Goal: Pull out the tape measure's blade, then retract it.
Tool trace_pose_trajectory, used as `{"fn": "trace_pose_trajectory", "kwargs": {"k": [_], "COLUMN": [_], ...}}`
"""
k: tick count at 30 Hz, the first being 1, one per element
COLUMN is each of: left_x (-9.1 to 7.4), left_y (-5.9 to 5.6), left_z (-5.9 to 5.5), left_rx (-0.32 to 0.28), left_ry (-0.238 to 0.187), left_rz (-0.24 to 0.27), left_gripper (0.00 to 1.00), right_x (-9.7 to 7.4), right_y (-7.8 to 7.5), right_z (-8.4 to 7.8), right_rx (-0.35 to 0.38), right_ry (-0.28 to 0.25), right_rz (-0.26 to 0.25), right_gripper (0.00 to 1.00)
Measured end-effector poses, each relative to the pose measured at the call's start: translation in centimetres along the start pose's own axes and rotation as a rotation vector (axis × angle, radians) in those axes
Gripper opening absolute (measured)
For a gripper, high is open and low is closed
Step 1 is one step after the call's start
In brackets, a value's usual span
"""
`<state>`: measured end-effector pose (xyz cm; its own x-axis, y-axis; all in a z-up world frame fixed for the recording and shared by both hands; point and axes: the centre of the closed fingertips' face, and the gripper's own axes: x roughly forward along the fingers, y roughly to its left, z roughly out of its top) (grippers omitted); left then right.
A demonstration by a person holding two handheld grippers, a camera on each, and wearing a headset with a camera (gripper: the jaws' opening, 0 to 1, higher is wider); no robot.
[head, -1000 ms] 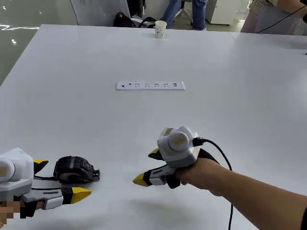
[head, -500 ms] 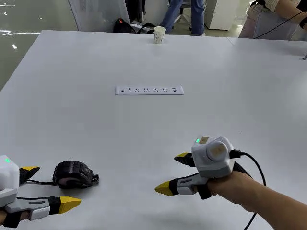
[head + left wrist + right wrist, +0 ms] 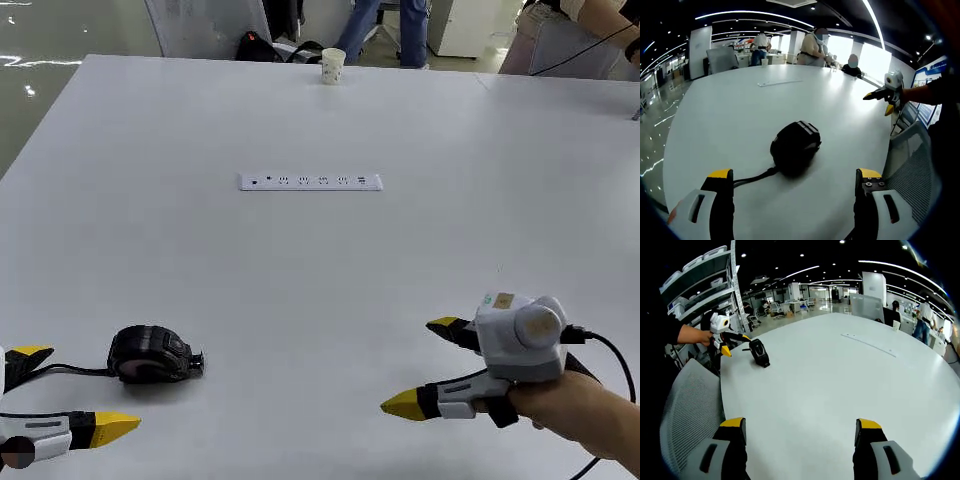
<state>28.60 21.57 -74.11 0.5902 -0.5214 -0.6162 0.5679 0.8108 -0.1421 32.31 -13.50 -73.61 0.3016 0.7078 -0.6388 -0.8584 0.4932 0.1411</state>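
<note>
A black tape measure (image 3: pixel 150 353) lies on the white table (image 3: pixel 300 270) near its front left, a thin black strap trailing from it to the left. My left gripper (image 3: pixel 75 390) sits just left of it, open, with its yellow tips apart from the case. In the left gripper view the tape measure (image 3: pixel 795 145) rests a short way beyond my own open left gripper (image 3: pixel 794 175). My right gripper (image 3: pixel 420 365) is open and holds nothing at the front right, far from the tape. From the right gripper (image 3: pixel 800 423) the tape measure (image 3: pixel 759 352) looks small and distant.
A white power strip (image 3: pixel 311 181) lies at mid-table and a paper cup (image 3: pixel 333 64) stands at the far edge. People stand beyond the table. A mesh chair (image 3: pixel 690 405) sits by the near edge.
My right gripper has moved right and nearer the front edge, away from the tape measure. My left gripper has drawn back to the left, off the tape measure, which has stayed put.
</note>
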Motion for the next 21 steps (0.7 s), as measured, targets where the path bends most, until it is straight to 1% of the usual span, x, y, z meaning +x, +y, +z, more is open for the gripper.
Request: {"fn": "trace_pose_trajectory", "kwargs": {"k": [1,2,4,5,6,7,9,12,15,17,19,21], "left_x": [-0.1,-0.1,-0.3,-0.3,-0.4,-0.3,-0.4,-0.7,-1.0,-1.1,-1.2,-1.3], "left_y": [0.1,0.2,0.4,0.4,0.4,0.4,0.3,0.4,0.5,0.5,0.7,0.7], "left_z": [-0.1,-0.1,-0.2,-0.1,-0.1,-0.3,-0.7,-0.8,-1.0,-1.2,-1.3,-1.3], "left_rx": [-0.001,0.000,0.004,0.008,0.005,-0.001,0.016,0.017,0.018,0.020,0.022,0.023], "left_ry": [0.002,0.002,0.001,-0.012,-0.016,-0.009,0.008,0.012,0.018,0.020,0.025,0.024], "left_rz": [0.002,0.003,0.011,0.011,0.008,0.001,-0.002,-0.003,-0.003,-0.003,-0.001,0.002], "left_gripper": [0.99,0.99,0.99,0.99,0.99,0.99,0.99,0.99,0.99,0.99,0.99,0.99], "right_x": [-0.2,-0.5,-1.0,-1.2,-1.3,-1.5,-1.8,-2.4,-3.2,-3.7,-4.1,-4.4], "right_y": [-0.1,-0.4,-0.8,-0.9,-1.0,-1.2,-1.7,-2.4,-3.0,-3.7,-4.1,-4.1], "right_z": [-0.2,-0.6,-1.3,-1.5,-1.7,-2.0,-2.5,-2.9,-2.9,-3.0,-3.1,-3.2], "right_rx": [0.000,-0.003,-0.014,-0.014,-0.011,-0.003,-0.002,-0.001,-0.002,-0.006,-0.003,-0.010], "right_ry": [-0.002,0.000,0.015,0.015,0.014,0.015,0.018,0.019,0.008,0.008,0.009,0.015], "right_rz": [-0.003,-0.017,-0.037,-0.039,-0.045,-0.053,-0.067,-0.087,-0.098,-0.112,-0.116,-0.116], "right_gripper": [0.90,0.91,0.91,0.92,0.94,0.97,0.99,0.99,0.99,0.99,0.99,0.99]}}
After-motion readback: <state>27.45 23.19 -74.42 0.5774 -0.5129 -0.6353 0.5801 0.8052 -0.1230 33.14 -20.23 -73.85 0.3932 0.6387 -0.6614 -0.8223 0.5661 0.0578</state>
